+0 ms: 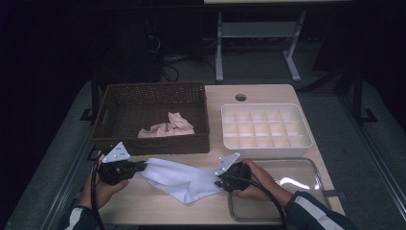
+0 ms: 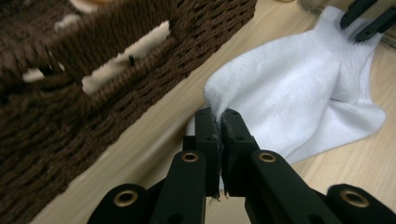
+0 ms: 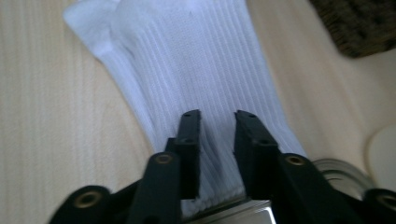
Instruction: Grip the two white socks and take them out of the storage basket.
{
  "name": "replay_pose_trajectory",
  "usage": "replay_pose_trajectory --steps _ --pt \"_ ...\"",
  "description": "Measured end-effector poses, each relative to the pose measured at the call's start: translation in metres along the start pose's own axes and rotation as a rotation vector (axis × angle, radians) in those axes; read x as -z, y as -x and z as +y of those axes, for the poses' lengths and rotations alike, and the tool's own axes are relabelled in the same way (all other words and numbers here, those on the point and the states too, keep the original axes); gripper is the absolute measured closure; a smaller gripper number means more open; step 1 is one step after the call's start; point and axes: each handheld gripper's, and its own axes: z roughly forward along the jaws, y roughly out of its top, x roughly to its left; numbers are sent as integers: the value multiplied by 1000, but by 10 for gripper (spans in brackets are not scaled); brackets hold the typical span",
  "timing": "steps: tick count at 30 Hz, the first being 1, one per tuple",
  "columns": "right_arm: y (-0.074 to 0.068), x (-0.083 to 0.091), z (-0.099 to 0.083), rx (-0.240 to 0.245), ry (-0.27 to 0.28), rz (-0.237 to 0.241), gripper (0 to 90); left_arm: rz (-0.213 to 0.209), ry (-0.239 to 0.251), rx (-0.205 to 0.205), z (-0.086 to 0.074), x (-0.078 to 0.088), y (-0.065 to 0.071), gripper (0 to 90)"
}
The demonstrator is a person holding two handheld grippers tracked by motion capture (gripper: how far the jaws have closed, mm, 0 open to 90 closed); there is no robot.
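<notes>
A white sock (image 1: 177, 177) lies on the wooden table near its front edge, stretched between my two grippers. My left gripper (image 1: 142, 166) is shut on the sock's left end; in the left gripper view its jaws (image 2: 219, 116) pinch a fold of the white fabric (image 2: 299, 93). My right gripper (image 1: 218, 183) is at the ribbed cuff. In the right gripper view its jaws (image 3: 217, 119) stand apart with the ribbed cuff (image 3: 196, 60) lying between them. The left gripper view also shows the right gripper (image 2: 366, 21) at the cuff's far end.
A brown wicker basket (image 1: 148, 143) stands just behind the sock, with a pinkish cloth (image 1: 167, 127) inside. A white compartment tray (image 1: 268, 151) sits at the back right. A clear tray (image 1: 292, 191) lies under the person's right hand.
</notes>
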Motion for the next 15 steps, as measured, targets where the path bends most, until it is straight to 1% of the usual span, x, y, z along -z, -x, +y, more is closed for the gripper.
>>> replay_pose_trajectory --steps 1,2,3,4,5,6,7,8,10,11,12,13,14,15 --pt "0 3 1 14 13 -7 680 1 -11 -4 -1 -4 0 862" --pt "-2 6 4 3 45 -13 698 -9 -17 3 -2 -7 1 861" --pt "-4 9 7 8 79 0 723 -15 -25 -2 -3 -10 1 861" --pt "-7 11 11 25 109 20 742 -15 -32 -6 -3 -12 1 861" --pt "-12 12 14 31 134 30 762 -17 -45 -5 -3 -14 2 861" --pt "-18 12 21 59 153 46 771 -11 -42 -6 -4 -16 2 861" --pt "-23 9 27 83 152 60 772 -12 -47 0 -4 -18 1 861" --pt "-28 4 32 120 155 69 768 -16 -51 -2 -5 -18 0 861" --pt "-37 -6 39 159 137 71 725 -17 -53 -3 -6 -19 -1 861" --pt "-39 -11 42 171 129 79 700 -21 -54 -2 -6 -19 -1 861" --pt "-41 -15 44 179 125 82 699 -23 -53 2 -7 -19 -1 861" --pt "-42 -21 47 191 115 76 675 -22 -49 7 -7 -20 -2 861" --pt "-43 -25 49 178 118 82 632 -25 -51 7 -7 -20 -2 861" --pt "-43 -26 50 179 116 82 619 -32 -56 8 -7 -21 -2 861"
